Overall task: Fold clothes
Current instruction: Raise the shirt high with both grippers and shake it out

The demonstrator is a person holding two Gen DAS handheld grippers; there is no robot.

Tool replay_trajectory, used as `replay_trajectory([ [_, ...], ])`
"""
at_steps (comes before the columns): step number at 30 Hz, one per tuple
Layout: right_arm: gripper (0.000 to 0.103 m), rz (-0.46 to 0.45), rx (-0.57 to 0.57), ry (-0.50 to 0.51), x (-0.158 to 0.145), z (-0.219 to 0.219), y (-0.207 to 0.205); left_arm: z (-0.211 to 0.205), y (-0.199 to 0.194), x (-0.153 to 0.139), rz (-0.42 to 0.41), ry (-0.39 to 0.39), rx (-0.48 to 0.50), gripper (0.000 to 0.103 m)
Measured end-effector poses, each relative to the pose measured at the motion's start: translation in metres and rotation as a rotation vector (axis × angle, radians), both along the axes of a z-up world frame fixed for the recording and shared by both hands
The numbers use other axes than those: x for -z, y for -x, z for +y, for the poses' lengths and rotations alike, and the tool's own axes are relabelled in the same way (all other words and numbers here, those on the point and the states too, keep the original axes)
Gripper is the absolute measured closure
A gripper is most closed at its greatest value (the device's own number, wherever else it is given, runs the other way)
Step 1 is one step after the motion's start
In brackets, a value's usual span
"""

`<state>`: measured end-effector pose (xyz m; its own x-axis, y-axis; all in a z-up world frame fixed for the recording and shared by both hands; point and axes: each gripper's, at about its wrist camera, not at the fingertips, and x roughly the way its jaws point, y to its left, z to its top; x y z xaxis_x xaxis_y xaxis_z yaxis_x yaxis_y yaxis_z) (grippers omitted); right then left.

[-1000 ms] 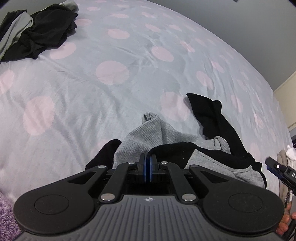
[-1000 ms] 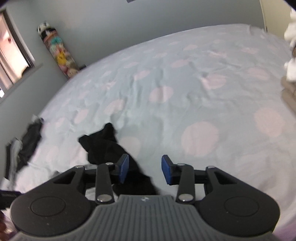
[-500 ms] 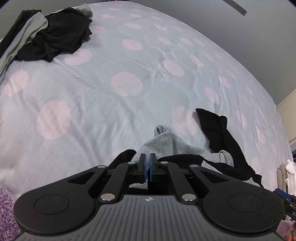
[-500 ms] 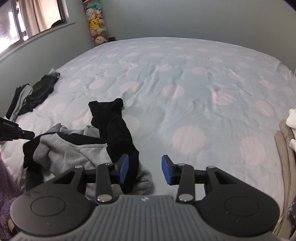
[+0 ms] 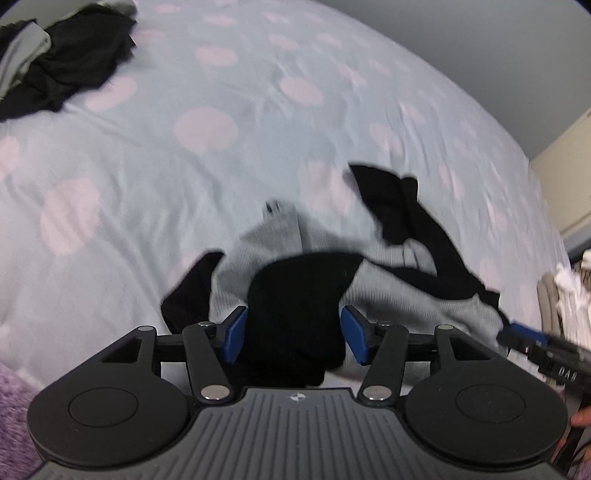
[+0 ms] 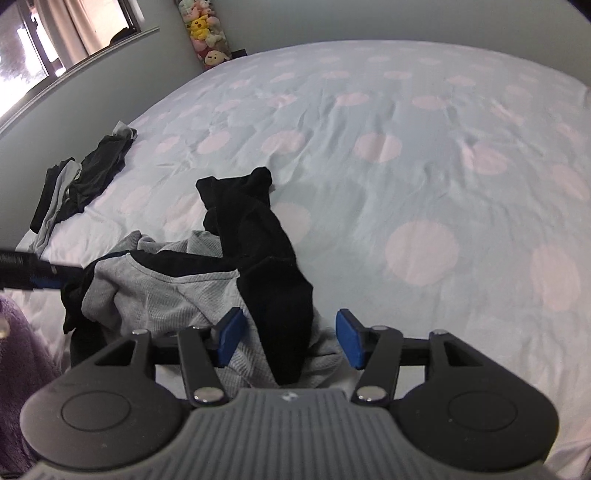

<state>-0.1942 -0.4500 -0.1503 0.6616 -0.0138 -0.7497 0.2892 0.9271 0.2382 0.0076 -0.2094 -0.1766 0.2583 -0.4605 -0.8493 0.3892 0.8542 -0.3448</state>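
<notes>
A crumpled grey and black top (image 5: 266, 243) lies on the near part of the bed, one black sleeve (image 6: 258, 221) stretched away across the cover. My left gripper (image 5: 295, 336) hovers low over it. Its jaws are opening, with a black fold between the blue pads (image 5: 234, 334) and no pad pressing on it. My right gripper (image 6: 289, 339) is over the same top (image 6: 166, 288) from the other side. Its jaws are opening too, straddling the black sleeve without pinching it. Each gripper's tip shows at the edge of the other's view.
The bed cover (image 6: 406, 147) is pale blue with pink dots. A second heap of black and grey clothes (image 5: 55, 62) lies at the far left corner. Purple fleece (image 5: 14, 398) sits at the near left. Pale folded items (image 5: 569, 291) are at the right, a window (image 6: 37, 55) and plush toys (image 6: 203, 26) beyond.
The left jaws went from shut on the top to wide apart, letting it go. The right jaws spread further, and the right view swung over the top.
</notes>
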Motion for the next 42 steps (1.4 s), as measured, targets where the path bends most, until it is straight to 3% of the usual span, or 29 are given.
replay_trajectory([
  [3, 0.048, 0.002, -0.049, 0.009, 0.001, 0.008, -0.003, -0.002, 0.003, 0.003, -0.012, -0.007, 0.017, 0.051],
  [5, 0.055, 0.012, -0.080, 0.028, 0.001, 0.014, -0.005, -0.003, 0.003, 0.003, -0.018, -0.008, 0.021, 0.071],
  [6, 0.068, 0.014, -0.089, 0.044, 0.002, 0.017, -0.006, -0.003, 0.003, 0.003, -0.023, -0.006, 0.021, 0.076],
  [8, 0.083, 0.004, -0.103, 0.054, 0.001, 0.021, -0.005, -0.002, 0.003, 0.003, -0.036, -0.005, 0.021, 0.089],
  [11, 0.089, -0.035, -0.079, 0.076, -0.002, 0.022, -0.001, 0.000, 0.005, -0.003, -0.072, 0.011, 0.014, 0.097],
  [16, 0.090, -0.171, 0.009, 0.123, -0.026, 0.023, 0.018, 0.006, 0.006, -0.023, -0.145, 0.068, -0.008, 0.098],
  [23, 0.090, -0.346, 0.044, 0.342, -0.096, 0.051, 0.020, 0.004, 0.010, -0.050, -0.227, 0.146, 0.001, 0.098],
  [30, 0.091, -0.476, 0.023, 0.497, -0.162, 0.071, 0.011, 0.012, 0.011, -0.121, -0.396, 0.268, -0.051, 0.101],
  [42, 0.094, -0.809, 0.045, 0.676, -0.284, 0.099, 0.051, 0.056, 0.060, -0.275, -0.799, 0.614, -0.135, 0.101],
])
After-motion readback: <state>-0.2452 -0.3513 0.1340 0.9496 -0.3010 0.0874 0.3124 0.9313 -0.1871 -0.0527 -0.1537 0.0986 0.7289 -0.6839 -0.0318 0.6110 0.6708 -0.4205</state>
